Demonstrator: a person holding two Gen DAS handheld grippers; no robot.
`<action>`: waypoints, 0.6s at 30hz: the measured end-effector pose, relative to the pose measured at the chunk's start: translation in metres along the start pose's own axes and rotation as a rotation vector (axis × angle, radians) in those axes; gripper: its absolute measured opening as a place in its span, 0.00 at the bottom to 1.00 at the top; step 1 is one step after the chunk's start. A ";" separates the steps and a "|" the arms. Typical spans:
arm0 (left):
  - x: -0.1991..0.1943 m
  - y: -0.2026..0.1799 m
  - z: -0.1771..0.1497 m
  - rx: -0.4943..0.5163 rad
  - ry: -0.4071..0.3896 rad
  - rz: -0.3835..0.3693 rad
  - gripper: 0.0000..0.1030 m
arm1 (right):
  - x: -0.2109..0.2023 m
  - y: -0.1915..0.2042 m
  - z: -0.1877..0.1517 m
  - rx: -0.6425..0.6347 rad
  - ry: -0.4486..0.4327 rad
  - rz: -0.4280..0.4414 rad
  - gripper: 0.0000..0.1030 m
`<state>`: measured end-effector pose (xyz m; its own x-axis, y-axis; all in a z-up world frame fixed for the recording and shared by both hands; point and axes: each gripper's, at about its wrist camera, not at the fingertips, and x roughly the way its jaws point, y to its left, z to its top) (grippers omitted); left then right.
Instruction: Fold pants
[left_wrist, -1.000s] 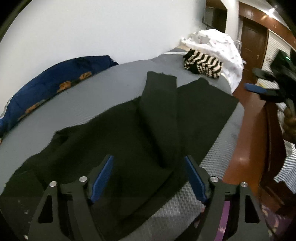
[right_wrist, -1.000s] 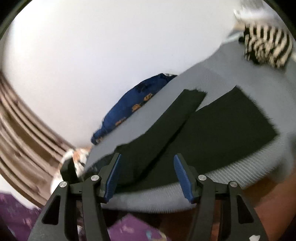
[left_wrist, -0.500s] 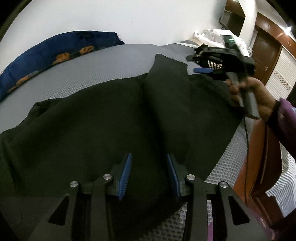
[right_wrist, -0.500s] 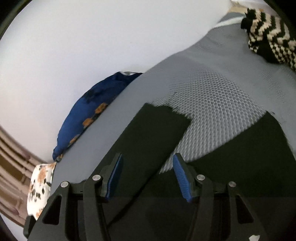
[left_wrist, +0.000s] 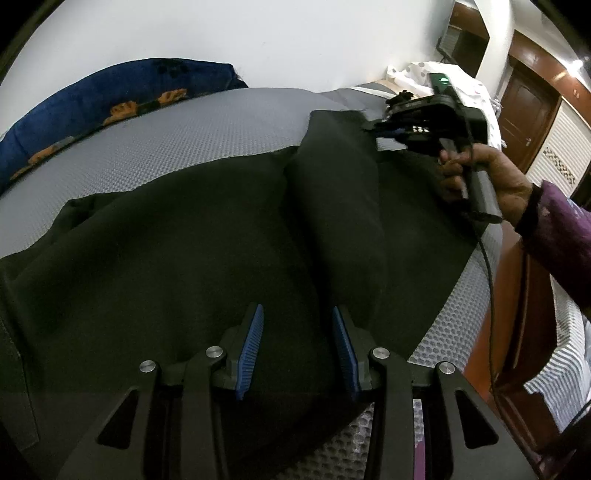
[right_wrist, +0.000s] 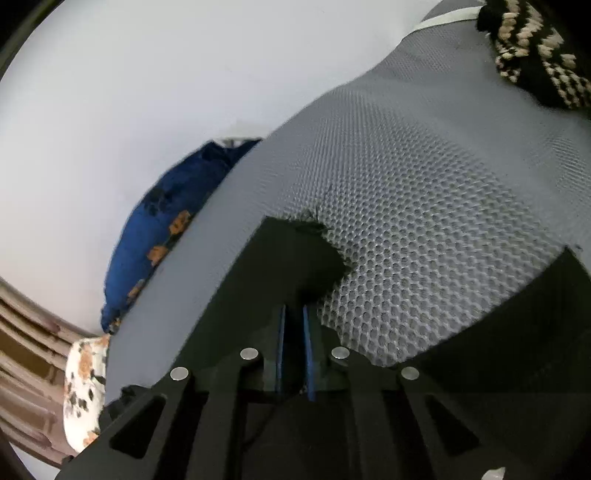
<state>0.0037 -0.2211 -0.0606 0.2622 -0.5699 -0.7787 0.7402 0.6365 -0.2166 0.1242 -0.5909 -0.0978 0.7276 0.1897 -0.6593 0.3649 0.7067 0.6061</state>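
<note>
Black pants (left_wrist: 184, 240) lie spread on a grey mesh mattress (left_wrist: 203, 129), with one leg folded over the middle. My left gripper (left_wrist: 299, 343) is at the near end of that folded leg, its blue pads pressed on a bunch of the fabric. In the right wrist view, my right gripper (right_wrist: 293, 332) is shut on the frayed hem of the pant leg (right_wrist: 299, 251). The left wrist view shows that same right gripper (left_wrist: 388, 129) at the far hem, held by a person's hand (left_wrist: 491, 177).
A blue pillow (left_wrist: 110, 96) lies along the white wall at the back left. A black and cream striped knit (right_wrist: 535, 62) sits at the far end of the mattress (right_wrist: 406, 184). White bedding (left_wrist: 424, 72) is beyond. The mattress edge and wooden floor (left_wrist: 517, 295) run along the right.
My right gripper swung in over the bed to the leg hem and closed on it. My left gripper came down a little and narrowed onto the fabric, then stayed still.
</note>
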 end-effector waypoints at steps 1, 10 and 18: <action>0.000 0.001 0.001 -0.008 0.000 -0.004 0.39 | -0.009 0.000 -0.001 0.005 -0.021 0.000 0.07; -0.009 -0.002 -0.001 -0.019 -0.003 -0.033 0.39 | -0.123 -0.016 -0.046 0.075 -0.183 -0.055 0.07; -0.012 -0.009 -0.010 0.005 0.005 -0.060 0.39 | -0.184 -0.043 -0.100 0.157 -0.222 -0.160 0.06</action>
<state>-0.0127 -0.2150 -0.0556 0.2145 -0.6046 -0.7671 0.7578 0.5985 -0.2597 -0.0833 -0.5875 -0.0469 0.7567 -0.0809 -0.6488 0.5576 0.5981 0.5757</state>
